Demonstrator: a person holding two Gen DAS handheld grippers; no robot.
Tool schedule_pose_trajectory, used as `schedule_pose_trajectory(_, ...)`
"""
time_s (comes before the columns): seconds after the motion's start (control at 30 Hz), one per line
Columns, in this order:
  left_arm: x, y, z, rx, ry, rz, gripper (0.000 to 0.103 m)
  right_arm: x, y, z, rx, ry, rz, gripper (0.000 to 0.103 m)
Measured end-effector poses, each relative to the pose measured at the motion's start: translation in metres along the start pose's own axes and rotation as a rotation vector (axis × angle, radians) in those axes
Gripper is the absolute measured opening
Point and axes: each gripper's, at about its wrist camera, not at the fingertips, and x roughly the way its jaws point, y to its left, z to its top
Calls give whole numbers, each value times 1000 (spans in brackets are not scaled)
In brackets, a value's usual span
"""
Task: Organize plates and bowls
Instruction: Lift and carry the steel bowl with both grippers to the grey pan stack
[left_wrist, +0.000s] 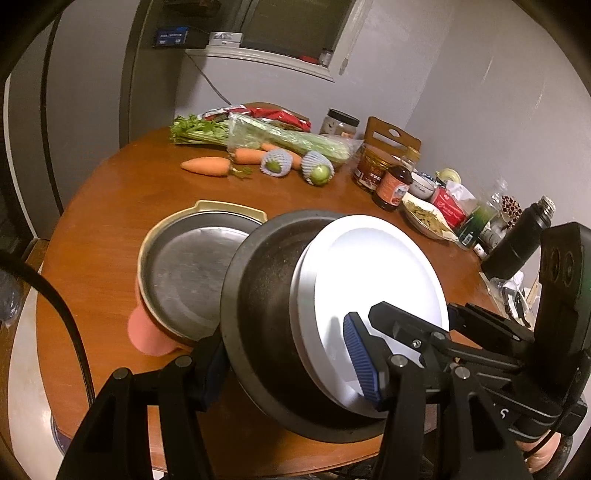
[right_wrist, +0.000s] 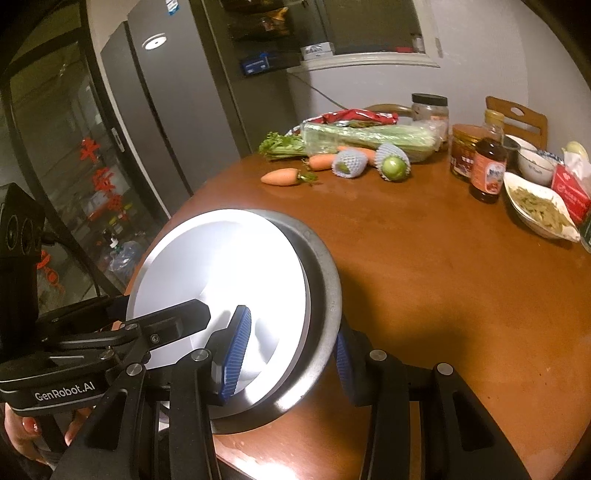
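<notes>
Left wrist view: left gripper is clamped on the rim of a tilted stack – dark metal bowl with a white plate nested inside. One blue pad sits on the plate face, the other finger is behind the bowl's outer wall. The stack is held up on edge over the near side of the round wooden table. Just behind it, a steel pan rests in a tan-rimmed dish, touching or nearly touching the bowl. The right gripper's fingers also reach onto the plate from the right.

Right wrist view: right gripper is pinching the same stack – one blue pad on the white plate, the other outside the metal bowl's rim. Carrots, celery and a sauce bottle sit well apart at the table's far side.
</notes>
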Motion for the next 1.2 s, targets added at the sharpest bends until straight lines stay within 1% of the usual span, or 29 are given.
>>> schedule_pose_trajectory(0.37, -6, 35, 12, -42, -32, 34, 57, 25, 26, 20, -54, 6, 26, 44)
schedule_pose_trajectory(0.57, -10, 51, 24, -40, -50, 50, 57, 38, 40, 36, -77, -1, 38, 44)
schedule_pose_trajectory(0.97, 2, 72, 35, -52, -35, 51, 57, 62, 49, 50, -74, 20, 39, 44)
schedule_pose_trajectory(1.2, 14, 79, 34, -65, -16, 46, 57, 75, 46, 49, -56, 40, 35, 43)
